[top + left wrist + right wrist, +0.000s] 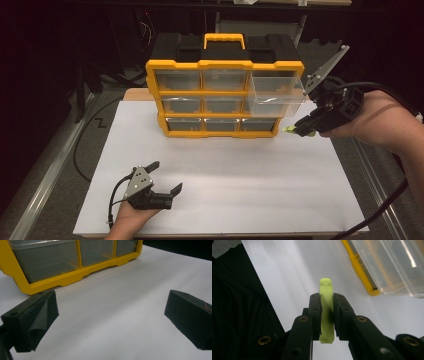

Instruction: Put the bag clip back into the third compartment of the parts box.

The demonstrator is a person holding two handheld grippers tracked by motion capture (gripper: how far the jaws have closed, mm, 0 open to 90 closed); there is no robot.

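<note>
Left gripper (165, 176) rests low on the white worktop (225, 200) at the near left, jaws spread wide with nothing between them; the left gripper view shows bare board between its two black pads and the organiser's bottom row ahead. Behind the middle of the board stands the yellow-and-black drawer organiser (225, 97) with nine clear drawers, and its top right drawer (276, 95) is pulled well out, hanging open over the worktop. At the right, the right gripper (295, 130) is held above the board, just below and beside that open drawer. Its jaws are pressed together on a small lime-green piece (326, 307), which stands upright between the pads with its rounded end poking out past the tips.

By my reading, the step in hand is carrying the green piece to the open drawer. The next move calls for lifting the gripper above the drawer's front wall, bringing the tips over the tray, then releasing.
</note>
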